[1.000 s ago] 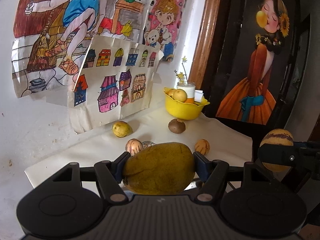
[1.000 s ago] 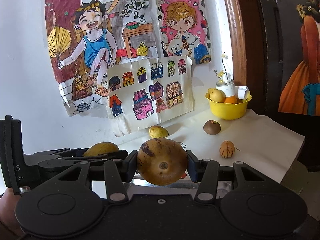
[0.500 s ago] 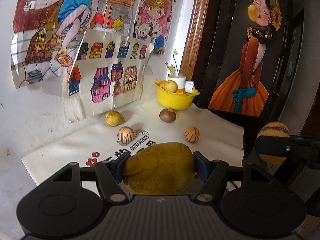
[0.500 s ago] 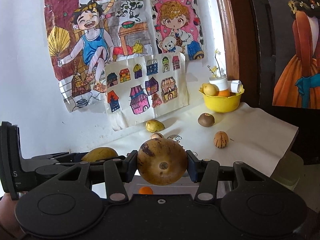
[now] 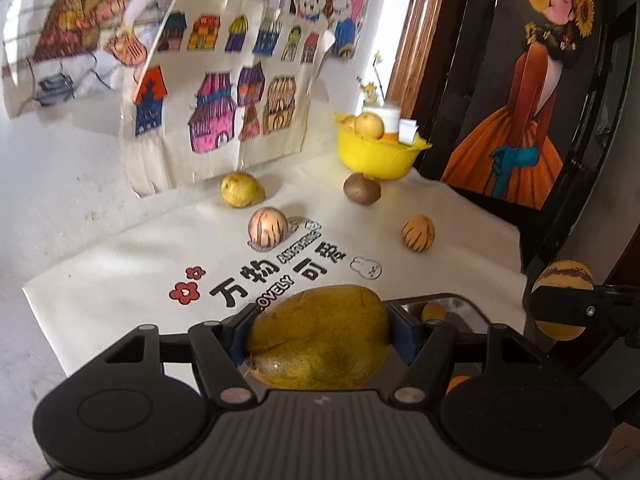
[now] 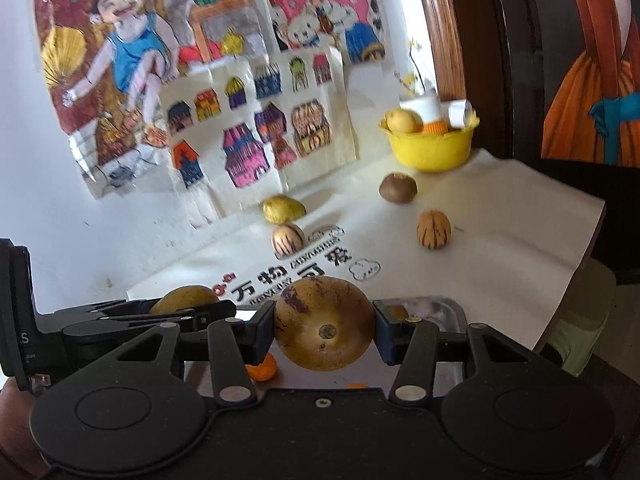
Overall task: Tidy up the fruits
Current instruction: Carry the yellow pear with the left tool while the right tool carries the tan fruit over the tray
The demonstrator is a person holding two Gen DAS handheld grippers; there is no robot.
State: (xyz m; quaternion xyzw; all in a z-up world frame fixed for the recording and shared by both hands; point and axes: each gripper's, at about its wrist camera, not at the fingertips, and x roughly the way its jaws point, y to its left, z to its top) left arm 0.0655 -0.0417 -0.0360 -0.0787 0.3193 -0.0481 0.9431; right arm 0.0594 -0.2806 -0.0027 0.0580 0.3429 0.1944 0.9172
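Note:
My left gripper [image 5: 316,334] is shut on a large yellow-green mango [image 5: 320,336], held above the near edge of the table. My right gripper [image 6: 324,336] is shut on a round brown-yellow striped melon [image 6: 324,334]; it also shows at the right of the left wrist view [image 5: 564,300]. A metal tray [image 6: 436,312] with small orange fruits [image 6: 262,368] lies under the grippers. On the white cloth [image 5: 440,220] lie a yellow fruit [image 5: 240,189], two striped fruits [image 5: 267,227] [image 5: 417,233] and a brown fruit [image 5: 362,189].
A yellow bowl [image 5: 376,156] with fruit and a white jar stands at the back of the table by the wooden frame. Children's drawings [image 5: 224,112] hang on the wall behind. A dark painting [image 5: 520,100] leans at the right. The table's right edge drops off.
Both grippers have pulled back and tilted down with their fruits still held. More of the cloth's print and the tray below have come into view.

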